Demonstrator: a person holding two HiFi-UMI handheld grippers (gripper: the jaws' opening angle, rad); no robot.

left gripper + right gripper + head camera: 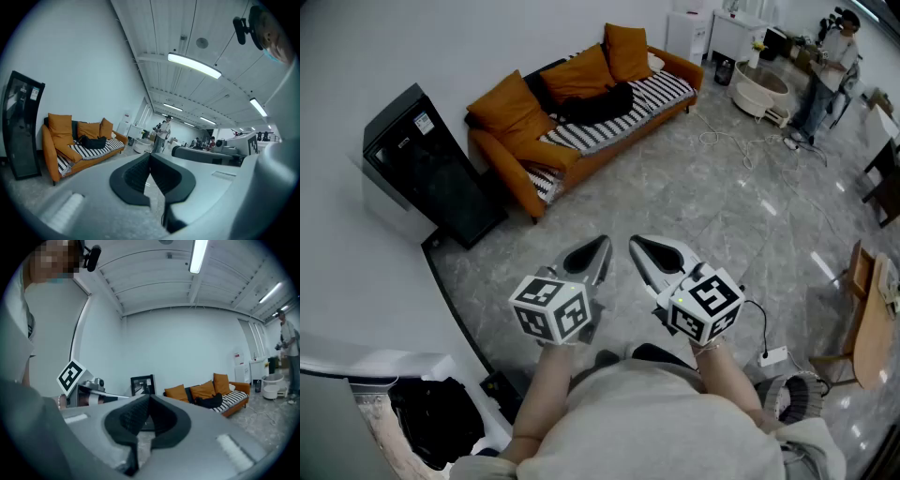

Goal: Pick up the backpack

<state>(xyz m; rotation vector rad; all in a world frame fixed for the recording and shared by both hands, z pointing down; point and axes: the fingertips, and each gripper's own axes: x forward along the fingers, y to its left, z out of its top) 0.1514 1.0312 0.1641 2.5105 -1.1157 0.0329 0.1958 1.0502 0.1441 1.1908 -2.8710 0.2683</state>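
While left gripper (600, 246) and right gripper (639, 246) are closed, empty, black backpack (595, 103) on orange sofa (511, 173) looks soft, limp: pinch a strap or fold

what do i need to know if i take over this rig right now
Left gripper: shut, empty, held out in front of the body.
Right gripper: shut, empty, close beside the left one.
Backpack: black, lying on the striped seat of the orange sofa, across the floor from both grippers.
Done: nothing yet; the backpack is untouched.
Left: walk over to the sofa, open a gripper, close it on the backpack and lift it off the seat.
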